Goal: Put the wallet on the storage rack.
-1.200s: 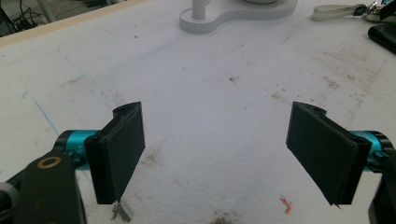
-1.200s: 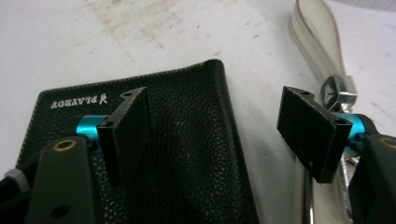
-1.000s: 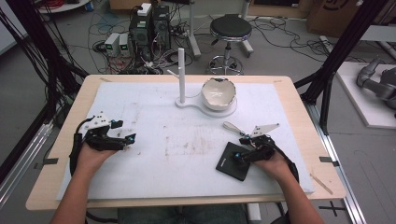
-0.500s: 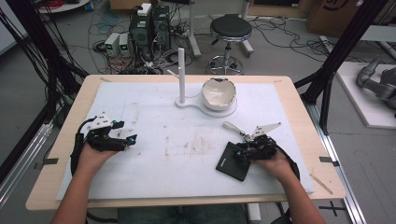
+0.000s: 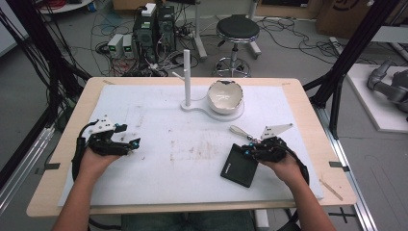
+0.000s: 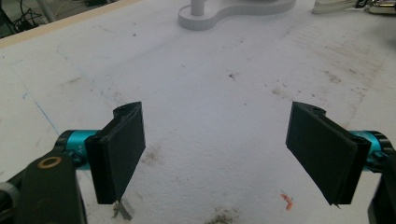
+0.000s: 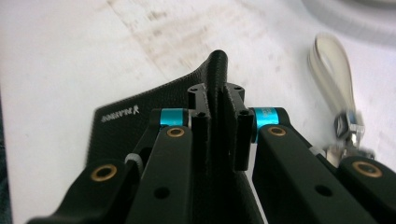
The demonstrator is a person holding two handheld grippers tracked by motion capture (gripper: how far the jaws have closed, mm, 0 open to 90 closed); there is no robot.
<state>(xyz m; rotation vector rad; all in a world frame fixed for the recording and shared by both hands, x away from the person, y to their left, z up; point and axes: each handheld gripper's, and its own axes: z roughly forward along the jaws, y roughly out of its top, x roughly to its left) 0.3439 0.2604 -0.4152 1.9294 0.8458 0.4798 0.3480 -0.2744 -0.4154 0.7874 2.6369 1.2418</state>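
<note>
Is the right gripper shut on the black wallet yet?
Yes: the right gripper jaws have just closed, pads pinching the black wallet edge between them.

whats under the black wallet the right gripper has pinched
Under the black wallet is the white table cover; its far end rests there while the right gripper has just been closing on its near edge. Anything beneath the wallet is hidden.

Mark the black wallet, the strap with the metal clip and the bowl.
black wallet (image 5: 239, 167), high view, flat middle.
strap with the metal clip (image 7: 330, 60), right gripper view, pale loop.
bowl (image 5: 224, 95), high view, inside.
</note>
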